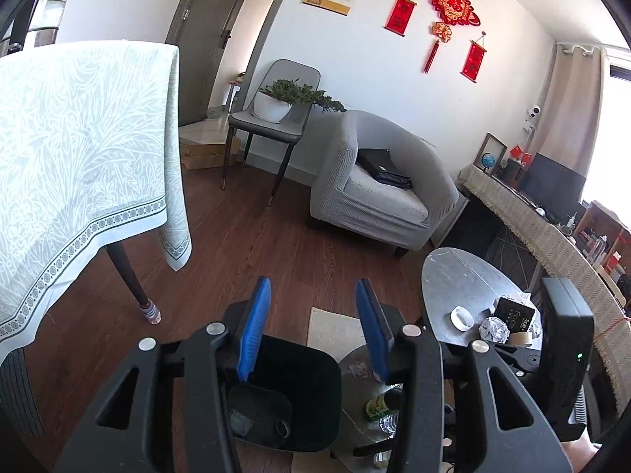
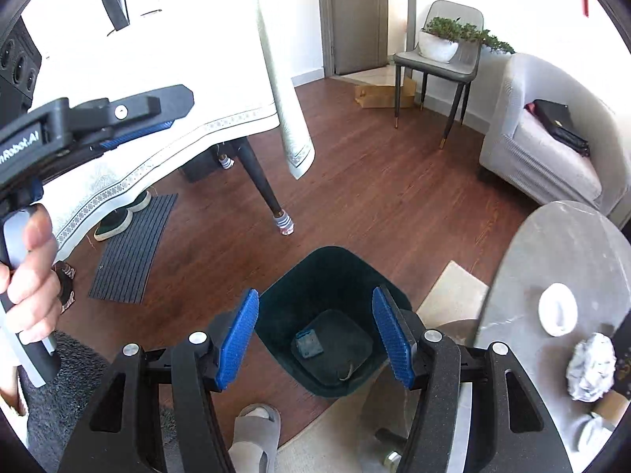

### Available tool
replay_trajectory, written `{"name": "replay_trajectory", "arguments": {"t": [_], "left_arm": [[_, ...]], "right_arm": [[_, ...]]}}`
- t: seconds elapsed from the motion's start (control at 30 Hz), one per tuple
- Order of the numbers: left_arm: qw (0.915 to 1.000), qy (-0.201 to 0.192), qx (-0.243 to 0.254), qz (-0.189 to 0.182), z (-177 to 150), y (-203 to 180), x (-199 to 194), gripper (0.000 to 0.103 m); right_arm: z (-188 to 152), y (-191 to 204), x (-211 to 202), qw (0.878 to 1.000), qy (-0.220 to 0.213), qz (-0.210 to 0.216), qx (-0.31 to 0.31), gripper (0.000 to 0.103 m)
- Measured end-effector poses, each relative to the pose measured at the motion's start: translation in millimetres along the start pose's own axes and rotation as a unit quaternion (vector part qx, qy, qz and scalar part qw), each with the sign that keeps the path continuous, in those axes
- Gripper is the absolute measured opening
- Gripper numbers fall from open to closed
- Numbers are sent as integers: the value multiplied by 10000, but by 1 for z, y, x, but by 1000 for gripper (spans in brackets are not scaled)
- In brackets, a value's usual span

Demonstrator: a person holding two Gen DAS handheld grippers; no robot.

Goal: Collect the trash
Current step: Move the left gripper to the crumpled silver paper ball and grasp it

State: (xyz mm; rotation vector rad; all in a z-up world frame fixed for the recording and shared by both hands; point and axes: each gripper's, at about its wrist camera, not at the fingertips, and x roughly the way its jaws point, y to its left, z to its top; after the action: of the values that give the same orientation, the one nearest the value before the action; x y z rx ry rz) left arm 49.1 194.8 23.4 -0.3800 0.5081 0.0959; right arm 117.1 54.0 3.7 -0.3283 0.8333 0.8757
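A dark green trash bin (image 2: 331, 315) stands on the wood floor, holding a small blue-grey scrap (image 2: 309, 343) and a thin ring-like bit. It also shows in the left wrist view (image 1: 292, 390). My right gripper (image 2: 315, 339) is open and empty right above the bin. My left gripper (image 1: 313, 327) is open and empty, above the bin's right side. A crumpled paper ball (image 2: 591, 370) lies on the grey round table (image 2: 552, 260), beside a white tape roll (image 2: 557, 309). The ball (image 1: 493, 329) and a black box (image 1: 512, 313) show in the left wrist view.
A cloth-covered dining table (image 1: 79, 157) stands left with a sock-footed leg (image 2: 282, 222). A grey armchair (image 1: 378, 189) and a chair with a plant (image 1: 276, 118) stand behind. Bottles (image 1: 378, 406) lie on a lower shelf. My slippered foot (image 2: 256, 429) is near the bin.
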Motion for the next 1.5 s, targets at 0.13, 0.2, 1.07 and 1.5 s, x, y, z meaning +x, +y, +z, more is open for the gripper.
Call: {"name": "replay_trajectory", "arguments": {"t": [0.13, 0.2, 1.07, 1.5], "left_arm": [[9997, 90, 151, -144, -5, -27, 14, 54], [9993, 157, 258, -209, -8, -42, 23, 55], [9777, 1150, 1380, -1090, -74, -202, 118, 71], [9711, 1393, 1508, -1217, -88, -240, 147, 71]], "right_arm": [[-10, -29, -32, 9991, -228, -285, 222, 61], [-16, -46, -48, 9979, -337, -427, 353, 61], [-115, -188, -138, 9708, -794, -1387, 1790, 69], [-141, -199, -149, 9703, -681, -1285, 1931, 69]]}}
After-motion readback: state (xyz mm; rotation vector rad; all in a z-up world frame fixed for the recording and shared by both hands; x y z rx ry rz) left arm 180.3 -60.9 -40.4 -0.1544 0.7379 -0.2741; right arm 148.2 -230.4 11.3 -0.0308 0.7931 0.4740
